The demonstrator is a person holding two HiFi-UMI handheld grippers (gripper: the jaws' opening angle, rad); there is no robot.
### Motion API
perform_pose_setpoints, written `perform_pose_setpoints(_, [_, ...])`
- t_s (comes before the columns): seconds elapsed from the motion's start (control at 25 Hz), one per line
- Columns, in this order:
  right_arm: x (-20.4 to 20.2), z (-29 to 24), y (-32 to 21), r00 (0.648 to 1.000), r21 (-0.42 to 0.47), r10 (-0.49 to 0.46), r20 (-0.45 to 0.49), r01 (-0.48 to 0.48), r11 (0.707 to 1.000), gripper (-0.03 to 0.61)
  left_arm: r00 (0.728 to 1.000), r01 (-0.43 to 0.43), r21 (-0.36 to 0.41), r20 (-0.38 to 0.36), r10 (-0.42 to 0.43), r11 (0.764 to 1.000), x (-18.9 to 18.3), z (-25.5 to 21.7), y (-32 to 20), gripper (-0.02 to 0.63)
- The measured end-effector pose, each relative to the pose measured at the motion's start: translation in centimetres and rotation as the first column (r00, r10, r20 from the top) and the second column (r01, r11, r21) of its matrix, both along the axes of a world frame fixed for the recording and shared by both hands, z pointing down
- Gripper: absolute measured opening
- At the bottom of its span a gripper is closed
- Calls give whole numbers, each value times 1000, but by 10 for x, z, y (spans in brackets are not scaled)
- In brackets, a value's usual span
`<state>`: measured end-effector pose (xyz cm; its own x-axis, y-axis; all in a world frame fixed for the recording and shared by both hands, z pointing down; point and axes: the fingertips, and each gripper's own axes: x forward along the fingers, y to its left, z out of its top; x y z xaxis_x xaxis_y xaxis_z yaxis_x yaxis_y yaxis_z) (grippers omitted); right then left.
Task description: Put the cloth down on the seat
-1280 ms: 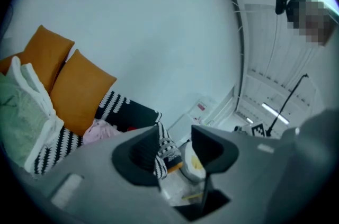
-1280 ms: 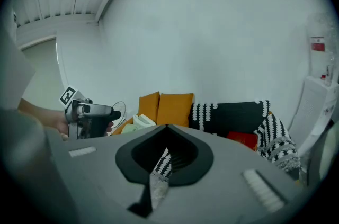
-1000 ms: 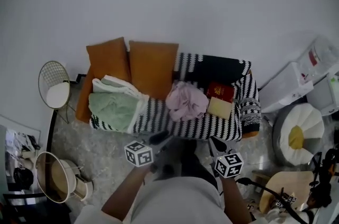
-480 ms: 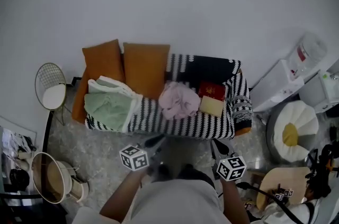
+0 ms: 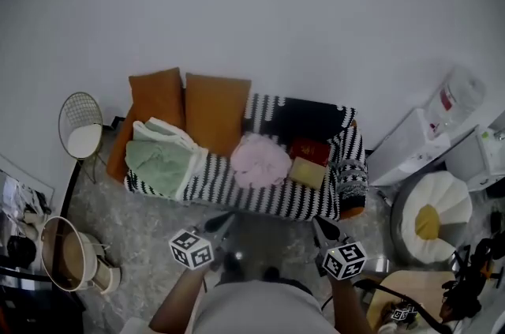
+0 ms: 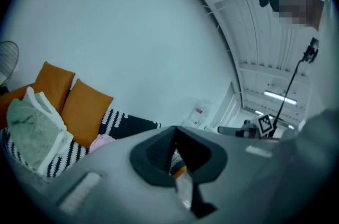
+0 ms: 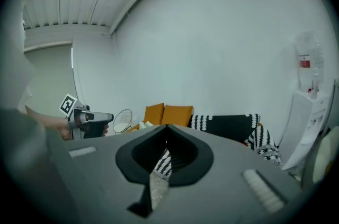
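Observation:
The pink cloth (image 5: 260,160) lies crumpled in the middle of the sofa seat (image 5: 229,190), on its black-and-white striped cover. It also peeks out as the pink cloth (image 6: 103,141) in the left gripper view. My left gripper (image 5: 223,222) hangs in front of the sofa's front edge, shut and empty, apart from the cloth. My right gripper (image 5: 319,224) is lower right of the cloth, also shut with nothing in it. In their own views the left gripper (image 6: 175,128) and right gripper (image 7: 167,126) both show jaws meeting at the tip.
A green-and-white cloth (image 5: 162,163) and two orange cushions (image 5: 213,110) fill the sofa's left end. A red book (image 5: 309,151) and a tan box (image 5: 306,172) lie right of the pink cloth. A wire side table (image 5: 81,136), a bin (image 5: 67,260) and a white pouf (image 5: 426,220) flank the sofa.
The view has pulled back from the sofa and both grippers have drawn away from its front edge. The pink cloth stays on the seat.

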<state>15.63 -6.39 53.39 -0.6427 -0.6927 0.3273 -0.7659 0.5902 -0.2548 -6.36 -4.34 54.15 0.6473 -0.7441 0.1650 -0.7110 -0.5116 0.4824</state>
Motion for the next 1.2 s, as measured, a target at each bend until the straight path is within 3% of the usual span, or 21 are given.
perform_pose_setpoints(0.24, [32, 1, 0, 999, 10, 42, -4, -42, 999, 3, 999, 28, -13, 26, -28, 1000, 7, 0, 16, -2])
perform_pose_setpoints(0.44, [34, -7, 1, 1000, 49, -2, -27, 3, 999, 3, 999, 40, -7, 26, -40, 999, 6, -7, 14, -2])
perform_pose_setpoints(1.2, [31, -18, -6, 1000, 73, -2, -30, 5, 997, 3, 999, -3, 27, 41, 2, 1000, 3, -22, 2, -2])
